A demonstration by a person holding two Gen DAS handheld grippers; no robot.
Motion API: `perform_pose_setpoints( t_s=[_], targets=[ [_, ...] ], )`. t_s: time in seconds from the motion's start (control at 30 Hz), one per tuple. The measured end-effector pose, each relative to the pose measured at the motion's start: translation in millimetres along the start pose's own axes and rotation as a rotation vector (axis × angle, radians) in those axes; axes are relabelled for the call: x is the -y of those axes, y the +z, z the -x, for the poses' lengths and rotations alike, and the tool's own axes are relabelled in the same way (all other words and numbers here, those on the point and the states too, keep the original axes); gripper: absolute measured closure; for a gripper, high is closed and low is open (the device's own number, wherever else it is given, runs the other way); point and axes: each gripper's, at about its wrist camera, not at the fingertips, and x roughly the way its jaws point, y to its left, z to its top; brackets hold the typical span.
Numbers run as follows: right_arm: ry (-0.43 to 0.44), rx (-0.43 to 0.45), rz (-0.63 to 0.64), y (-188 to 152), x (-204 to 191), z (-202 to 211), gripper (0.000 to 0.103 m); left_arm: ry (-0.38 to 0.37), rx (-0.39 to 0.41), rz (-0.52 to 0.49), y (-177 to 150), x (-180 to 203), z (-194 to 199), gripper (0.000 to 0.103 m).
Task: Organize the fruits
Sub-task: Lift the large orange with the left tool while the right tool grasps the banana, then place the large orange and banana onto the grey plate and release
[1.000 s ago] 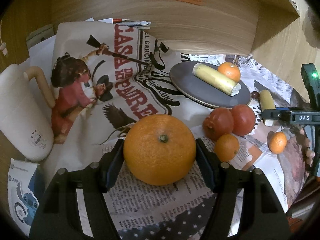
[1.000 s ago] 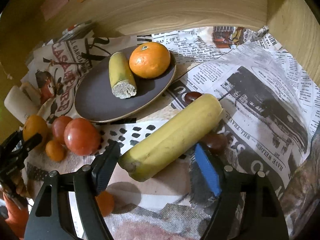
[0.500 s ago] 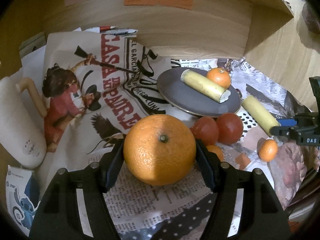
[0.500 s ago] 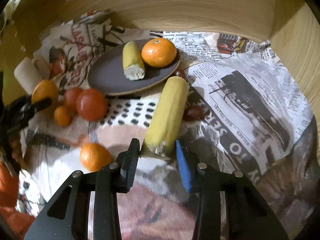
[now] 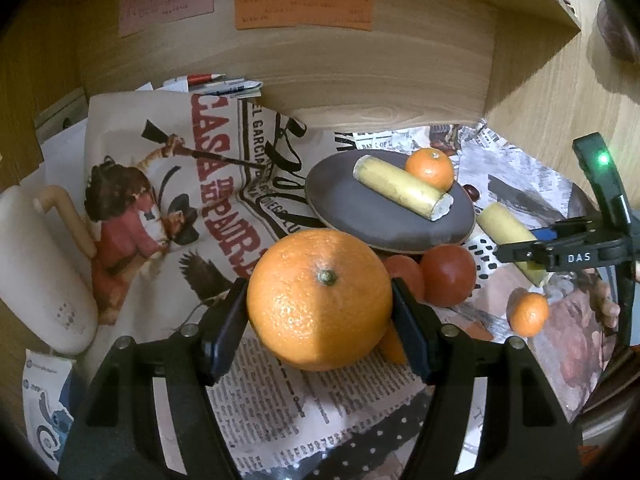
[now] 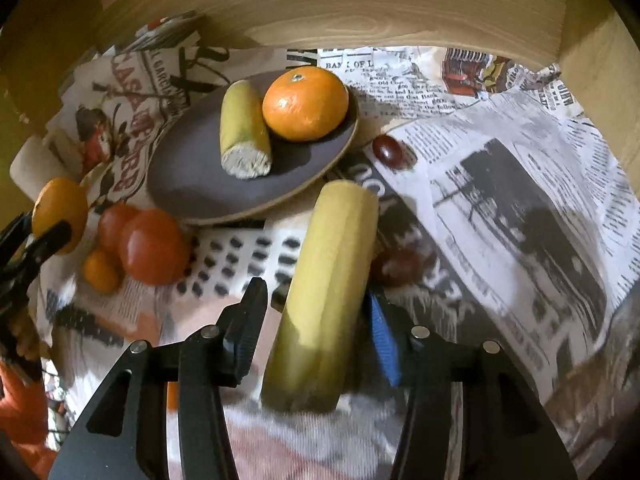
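Fingers, left [image 5: 320, 328]: clamping the big orange [image 5: 319, 299] from both sides, holding it clear above the newspaper [image 5: 280, 408].
Fingers, right [image 6: 314, 320]: opening, with the long banana [image 6: 326, 280] lying between them; the blue-padded finger is sitting against its right side, the other is standing off with a gap showing.
Newspaper: covering the surface under all the fruit.
Plate [image 6: 192, 176]: resting on the newspaper beyond the banana, carrying a cut banana piece [image 6: 244, 136] and a mandarin [image 6: 306, 104], the two touching.
Tomatoes [image 6: 152, 246]: two sitting together just left of the plate's near edge.
Small mandarins: one [image 6: 102, 270] lying beside the tomatoes, another [image 5: 528, 314] lying alone near the right fingers.
Grapes: one [image 6: 389, 152] resting by the plate's right rim, one [image 6: 400, 266] blurred, tucked against the banana.
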Motion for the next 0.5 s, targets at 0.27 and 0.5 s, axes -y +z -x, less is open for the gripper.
perform_pose_setpoints(
  t_s=[0.27,0.5],
  targets=[
    [-0.022,0.028,0.060,-4,-7,8,0.071,-0.011,0.004,0.005,16,3,-8,0.035],
    [-0.008,0.111,0.093,3,-11,30,0.072,-0.032,0.008,0.004,38,10,-20,0.035]
  ],
)
